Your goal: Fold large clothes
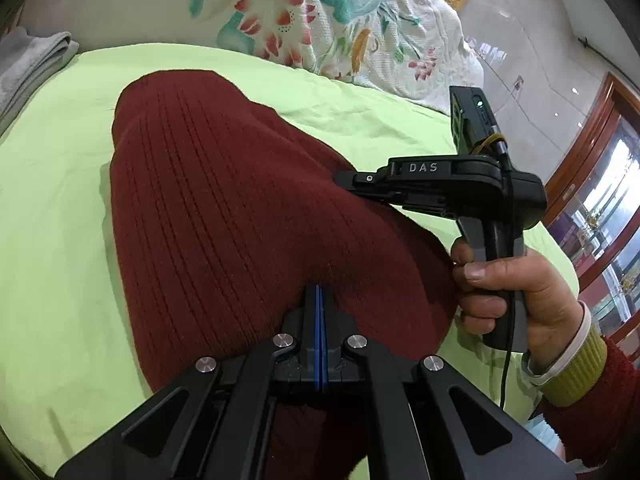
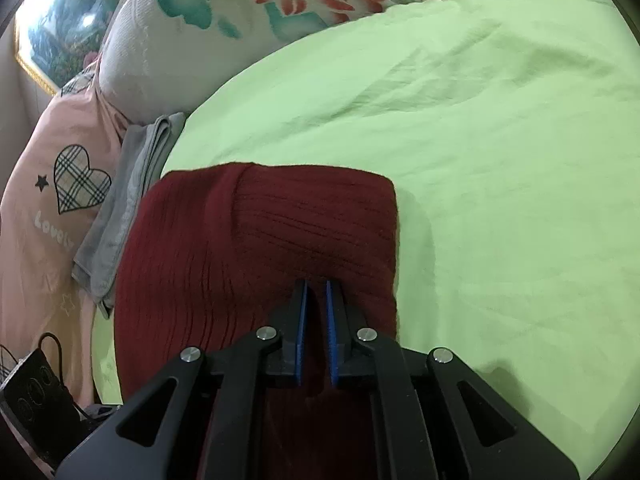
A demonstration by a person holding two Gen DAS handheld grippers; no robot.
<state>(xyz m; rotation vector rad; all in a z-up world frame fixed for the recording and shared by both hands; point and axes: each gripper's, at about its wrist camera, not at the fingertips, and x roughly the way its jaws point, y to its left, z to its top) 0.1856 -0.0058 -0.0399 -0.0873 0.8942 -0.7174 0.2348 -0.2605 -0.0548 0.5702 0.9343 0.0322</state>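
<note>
A folded grey cloth (image 1: 34,62) lies at the far left edge of a smooth, lightly creased lime-green sheet (image 1: 52,200). On the sheet lies the dark red rib-knit sweater (image 1: 224,200), thick, soft and rounded in its fold. The left gripper (image 1: 319,300) is clenched on its near edge, blue pads pressed together. The right gripper (image 2: 316,300) pinches a ridge of the knit between narrow-set jaws, a hand (image 1: 516,292) round its handle.

One dark red sweater (image 1: 224,200), two tools, left (image 1: 319,289) and right (image 2: 316,284), one grey folded cloth (image 2: 120,216)
</note>
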